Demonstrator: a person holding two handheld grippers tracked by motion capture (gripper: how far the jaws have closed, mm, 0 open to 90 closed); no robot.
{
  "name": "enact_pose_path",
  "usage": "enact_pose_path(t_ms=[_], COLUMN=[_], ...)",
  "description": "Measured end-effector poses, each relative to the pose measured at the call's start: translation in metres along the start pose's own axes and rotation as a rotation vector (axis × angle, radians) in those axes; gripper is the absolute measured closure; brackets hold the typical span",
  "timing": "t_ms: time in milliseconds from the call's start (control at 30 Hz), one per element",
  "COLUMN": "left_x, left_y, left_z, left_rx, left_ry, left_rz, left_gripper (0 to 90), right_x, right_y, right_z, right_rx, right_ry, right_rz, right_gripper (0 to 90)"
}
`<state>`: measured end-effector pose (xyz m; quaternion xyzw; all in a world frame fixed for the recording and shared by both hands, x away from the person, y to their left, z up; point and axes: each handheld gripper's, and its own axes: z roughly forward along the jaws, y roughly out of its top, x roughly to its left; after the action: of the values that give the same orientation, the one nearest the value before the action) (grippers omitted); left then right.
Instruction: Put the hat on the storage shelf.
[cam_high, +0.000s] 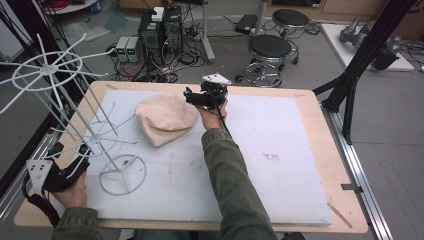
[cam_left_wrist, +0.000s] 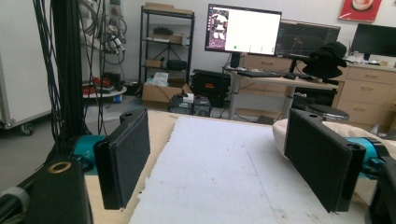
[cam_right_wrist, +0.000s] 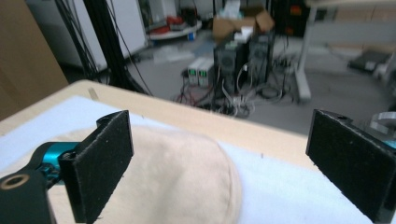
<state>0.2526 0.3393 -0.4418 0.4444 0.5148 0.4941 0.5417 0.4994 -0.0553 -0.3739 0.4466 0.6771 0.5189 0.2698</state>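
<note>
Both the left gripper (cam_left_wrist: 224, 163) and right gripper (cam_right_wrist: 229, 172) gape wide, felt-padded jaws flanking a soft, rounded beige hat (cam_high: 165, 119)

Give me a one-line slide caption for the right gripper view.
Right gripper, jaws open, poised over the beige hat on the white foam mat.

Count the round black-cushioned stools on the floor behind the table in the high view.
2. One round black-cushioned stool stands just past the table's far edge, right of centre. The other stands farther back and slightly right. More could be hidden outside the frame.
</note>
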Motion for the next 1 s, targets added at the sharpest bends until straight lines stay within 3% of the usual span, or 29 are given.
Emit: enact_pose_path(t_ms=[67, 233, 467, 733, 1000], left_x=[0.0, -0.001, -0.001, -0.001, -0.001], left_y=[0.0, 0.001, 0.0, 0.001, 0.001], left_z=[0.0, -0.001, 0.001, 0.0, 0.0], left_rx=[-0.002, 0.002, 0.0, -0.003, -0.004], left_ry=[-0.001, -0.001, 0.0, 0.004, 0.003], left_rz=[-0.002, 0.005, -0.006, -0.006, -0.005], left_gripper=[22.9, 22.9, 22.9, 23.0, 23.1], right_x=[-0.004, -0.001, 0.009, 0.012, 0.02], right_y=[-0.005, -0.016, -0.033, -0.04, -0.056], right_z=[0.007, 0.019, 0.035, 0.041, 0.051], right_rx=[0.035, 0.106, 0.178, 0.224, 0.329], right_ry=[0.007, -0.004, -0.023, -0.027, -0.035], right_rz=[0.035, 0.06, 0.07, 0.077, 0.12], right_gripper=[6.5, 6.5, 6.5, 6.5, 6.5])
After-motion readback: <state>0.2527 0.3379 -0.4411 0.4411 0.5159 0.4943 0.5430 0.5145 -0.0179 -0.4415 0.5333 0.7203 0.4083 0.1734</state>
